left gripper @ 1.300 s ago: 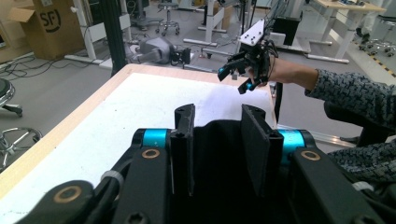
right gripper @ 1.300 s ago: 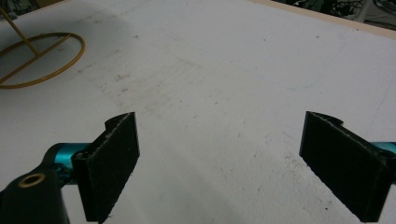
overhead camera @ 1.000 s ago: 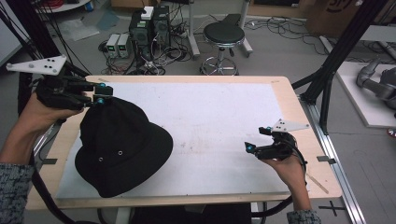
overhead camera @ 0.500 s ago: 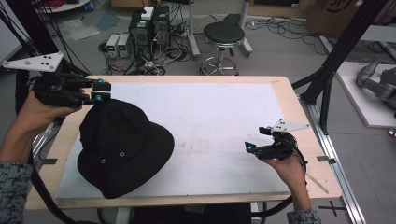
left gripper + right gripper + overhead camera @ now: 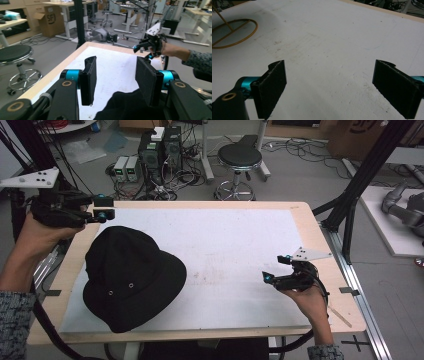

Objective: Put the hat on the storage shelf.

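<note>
The black hat (image 5: pixel 131 279) lies crown-up on the white mat (image 5: pixel 235 250), at about eight o'clock from the mat's middle in the high view, with its brim spread flat and one edge reaching toward the table's near left corner.

The left gripper (image 5: pixel 104 212) hovers at about eleven o'clock from the hat, just past its far rim, held in the person's left hand (image 5: pixel 42 227). Its jaws have just been opening; in the left gripper view they stand roughly halfway apart with bare mat showing between them, and the hat (image 5: pixel 130 106) sits below and slightly behind the pads, not pinched by either (the fabric bulges up near the right-hand pad, but no contact is plain).

The right gripper (image 5: pixel 268 278) rests at about four o'clock from the mat's middle, well apart from the hat, in the person's right hand (image 5: pixel 309 301). Its jaws stand wide open over bare, faintly scuffed mat (image 5: pixel 332 50) and grasp nothing. A thin yellow ring (image 5: pixel 233 32) shows at ten o'clock in the right gripper view.
</note>
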`<state>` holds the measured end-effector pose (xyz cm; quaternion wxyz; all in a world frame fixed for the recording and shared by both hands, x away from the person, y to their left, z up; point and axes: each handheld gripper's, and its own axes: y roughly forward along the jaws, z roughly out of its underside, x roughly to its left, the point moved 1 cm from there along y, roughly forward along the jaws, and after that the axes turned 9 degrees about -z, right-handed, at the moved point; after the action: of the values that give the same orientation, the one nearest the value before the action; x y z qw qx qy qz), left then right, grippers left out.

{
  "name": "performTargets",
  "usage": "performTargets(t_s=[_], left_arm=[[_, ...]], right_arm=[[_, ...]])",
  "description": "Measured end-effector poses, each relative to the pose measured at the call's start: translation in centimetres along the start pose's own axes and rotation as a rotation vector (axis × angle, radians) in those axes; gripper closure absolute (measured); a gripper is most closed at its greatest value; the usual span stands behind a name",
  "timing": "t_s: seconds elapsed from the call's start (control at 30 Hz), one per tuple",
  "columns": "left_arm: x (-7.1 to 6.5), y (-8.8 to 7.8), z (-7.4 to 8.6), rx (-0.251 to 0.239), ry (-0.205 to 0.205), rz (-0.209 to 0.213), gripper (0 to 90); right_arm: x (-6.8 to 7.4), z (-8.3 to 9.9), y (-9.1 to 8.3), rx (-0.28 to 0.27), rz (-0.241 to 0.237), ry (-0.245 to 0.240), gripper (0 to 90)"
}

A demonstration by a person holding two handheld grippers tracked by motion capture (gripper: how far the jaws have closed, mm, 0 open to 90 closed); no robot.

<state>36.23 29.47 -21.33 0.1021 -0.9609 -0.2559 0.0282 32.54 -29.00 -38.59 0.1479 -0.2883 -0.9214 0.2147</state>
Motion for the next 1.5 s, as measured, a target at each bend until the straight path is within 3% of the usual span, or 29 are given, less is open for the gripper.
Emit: performTargets(t_s=[0.2,0.7,1.03,1.37,1.5], left_arm=[[0.5,0.0,-0.1,-0.009,0.000,-0.031,49.2],[1.7,-0.3,0.1,-0.014,-0.001,-0.157,41.0],[2.4,-0.1,0.4,-0.009,-0.025,-0.197,34.1],[3.4,-0.3,1.5,-0.003,-0.034,-0.296,21.9],[3.7,-0.4,1.9,0.000,-0.042,-0.305,20.6]], right_arm=[[0.0,-0.1,-0.1,-0.005,0.002,-0.002,11.7],[-0.1,-0.1,-0.2,-0.009,0.004,-0.003,11.8],[-0.1,0.0,-0.3,-0.011,0.002,0.003,11.7],[-0.3,0.0,-0.2,-0.018,0.004,-0.001,11.7],[-0.3,-0.1,-0.2,-0.018,0.001,0.002,11.7]])
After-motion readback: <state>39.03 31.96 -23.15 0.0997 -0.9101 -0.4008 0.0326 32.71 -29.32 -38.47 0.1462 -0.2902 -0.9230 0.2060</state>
